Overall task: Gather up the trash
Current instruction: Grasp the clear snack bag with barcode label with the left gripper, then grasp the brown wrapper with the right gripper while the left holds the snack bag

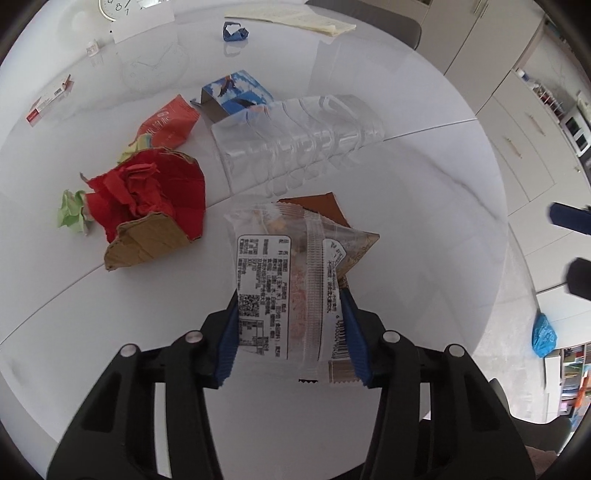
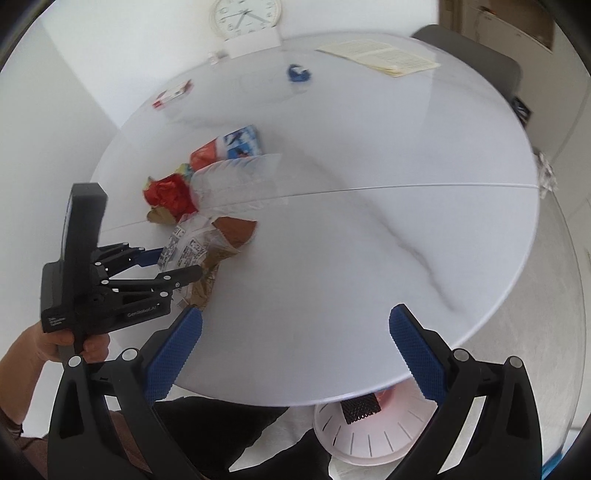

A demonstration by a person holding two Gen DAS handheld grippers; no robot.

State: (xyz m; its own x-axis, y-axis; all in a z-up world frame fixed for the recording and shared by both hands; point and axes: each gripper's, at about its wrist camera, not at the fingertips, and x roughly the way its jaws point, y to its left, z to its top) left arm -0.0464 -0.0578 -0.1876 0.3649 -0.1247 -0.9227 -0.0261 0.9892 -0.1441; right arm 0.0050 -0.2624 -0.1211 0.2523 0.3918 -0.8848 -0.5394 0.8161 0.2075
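The white, glossy, faintly veined round desk carries the litter. Beyond the fingers of the left gripper lie a clear ribbed plastic tray, a torn red cardboard piece with crumpled red paper, a red pouch, a blue printed carton and, far off, a crumpled blue wrapper. The clear snack wrapper, thin crinkled film printed with label text and a barcode, is seen between the left fingers, its long axis running along them and away from the camera; both blue ribbed pads are pressed against its sides, the fingers being about half closed on it. A brown torn wrapper lies just beyond its far end. The right gripper is held wide open and empty near the desk edge, with the white slotted bin below and nearer to it. The coming move is judged to be a carry of the wrapper toward that bin.
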